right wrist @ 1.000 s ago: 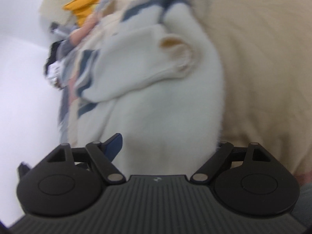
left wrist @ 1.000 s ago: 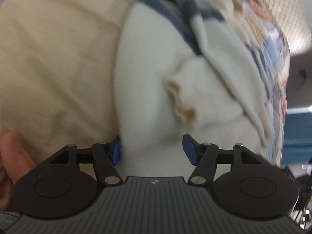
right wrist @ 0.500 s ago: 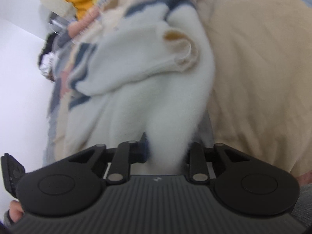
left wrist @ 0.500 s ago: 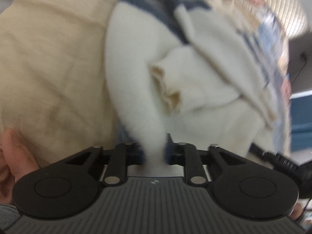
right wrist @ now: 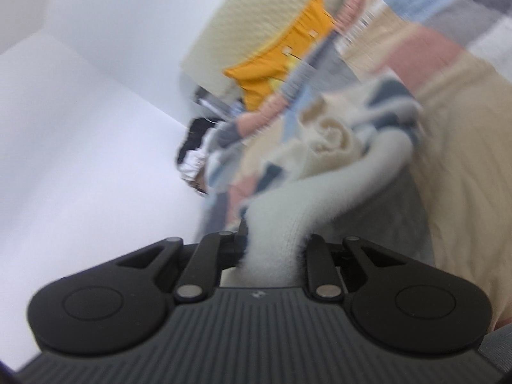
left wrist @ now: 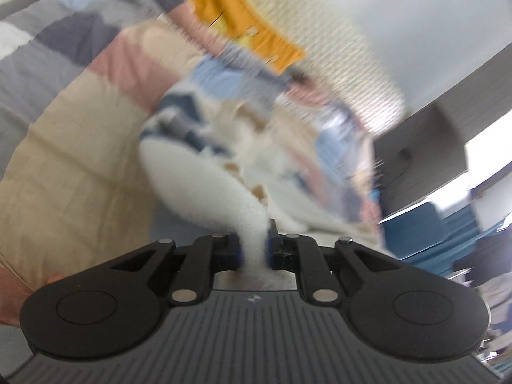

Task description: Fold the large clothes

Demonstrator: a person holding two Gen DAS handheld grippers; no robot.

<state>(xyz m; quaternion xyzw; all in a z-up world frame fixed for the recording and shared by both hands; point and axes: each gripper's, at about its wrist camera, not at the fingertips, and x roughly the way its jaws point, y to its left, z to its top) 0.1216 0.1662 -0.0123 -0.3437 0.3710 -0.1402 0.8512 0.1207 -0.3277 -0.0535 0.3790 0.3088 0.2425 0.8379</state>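
A fluffy white sweater (left wrist: 198, 185) with navy stripes and cream cuffs lies bunched on the bed. In the left wrist view its white edge is drawn up into my left gripper (left wrist: 254, 243), whose jaws are closing and pinch the fabric between their blue pads. In the right wrist view another stretch of the same sweater (right wrist: 320, 192) runs taut into my right gripper (right wrist: 275, 243), whose jaws are also closing on the cloth. The rest of the garment hangs crumpled beyond both grippers. Both views are motion-blurred.
A patchwork quilt (left wrist: 80, 73) in beige, pink, grey and blue covers the bed. An orange garment (left wrist: 243, 25) lies at the far end against a textured headboard. Blue furniture (left wrist: 416, 227) stands to the right. A white wall (right wrist: 80, 128) and a dark and white cloth pile (right wrist: 195, 156) are on the left.
Both grippers went from open around the sweater's edge to closed on it. Both then rose and tilted up, lifting the fabric off the quilt so the room beyond shows.
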